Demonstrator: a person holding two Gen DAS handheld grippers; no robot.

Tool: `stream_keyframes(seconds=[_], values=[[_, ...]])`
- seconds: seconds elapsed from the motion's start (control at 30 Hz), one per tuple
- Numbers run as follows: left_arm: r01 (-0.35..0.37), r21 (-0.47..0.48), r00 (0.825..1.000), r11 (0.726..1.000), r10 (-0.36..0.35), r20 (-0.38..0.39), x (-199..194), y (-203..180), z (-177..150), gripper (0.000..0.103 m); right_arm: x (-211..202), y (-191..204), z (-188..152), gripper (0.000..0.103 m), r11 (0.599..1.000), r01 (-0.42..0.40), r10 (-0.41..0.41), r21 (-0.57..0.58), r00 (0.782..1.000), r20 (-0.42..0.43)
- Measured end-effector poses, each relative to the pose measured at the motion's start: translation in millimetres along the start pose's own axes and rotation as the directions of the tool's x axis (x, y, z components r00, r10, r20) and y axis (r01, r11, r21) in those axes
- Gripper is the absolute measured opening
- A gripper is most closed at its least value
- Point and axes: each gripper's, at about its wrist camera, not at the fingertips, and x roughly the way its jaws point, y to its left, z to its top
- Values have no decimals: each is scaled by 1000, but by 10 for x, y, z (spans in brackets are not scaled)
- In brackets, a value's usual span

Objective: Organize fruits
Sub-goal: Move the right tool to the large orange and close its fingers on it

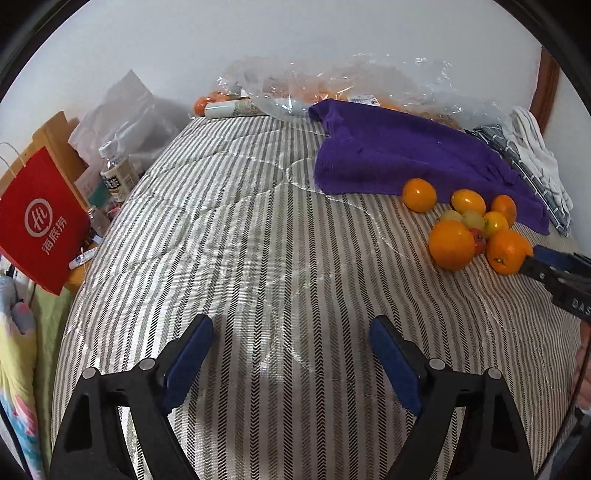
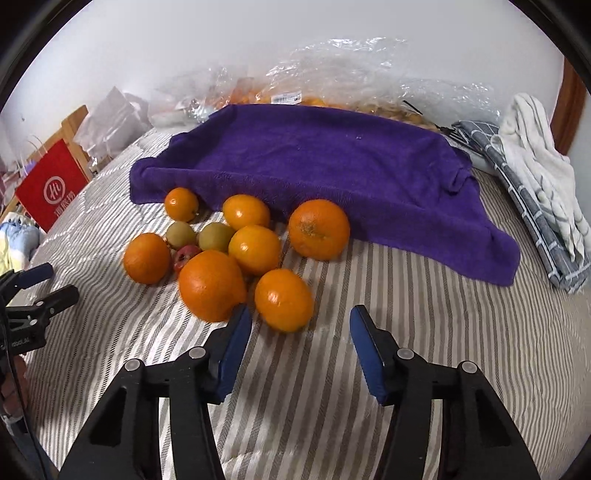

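Jaws apart on both grippers, nothing between them, above a striped bed.

Left gripper over bare striped quilt; right gripper just short of the fruit pile, left pad beside the nearest big orange, not pressing it. Oranges, two greenish fruits and a small red one clustered on the quilt, touching the edge of a purple towel. Beyond: crinkled clear plastic bags, folded grey-and-white cloths at right, red paper bag off the bed's left side, plain white wall.
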Motion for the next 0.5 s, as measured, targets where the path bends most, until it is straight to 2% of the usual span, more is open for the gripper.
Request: stream_keyframes(seconds=[0.2,0.27,0.33,0.37,0.43,0.5], values=[[13,10,1000,1000,-13,3,11,-12,-14,86,118,-55,38,54,999,-43,43,13,999,10],[9,7,1000,1000,-9,7,3,-14,-24,86,139,-53,59,41,999,-53,52,3,998,18],[-11,22,1000,1000,11,16,-16,-50,-44,86,140,-37,69,33,997,-81,81,-19,997,14],[-20,28,1000,999,19,19,-26,-75,-53,84,134,-32,67,32,996,-81,82,-26,997,14],[-5,34,1000,999,4,24,-54,-110,-63,71,111,-44,43,32,996,-82,83,-31,996,18],[19,33,1000,999,-19,15,-72,-161,-58,70,55,-86,3,32,997,-77,78,-26,997,27]])
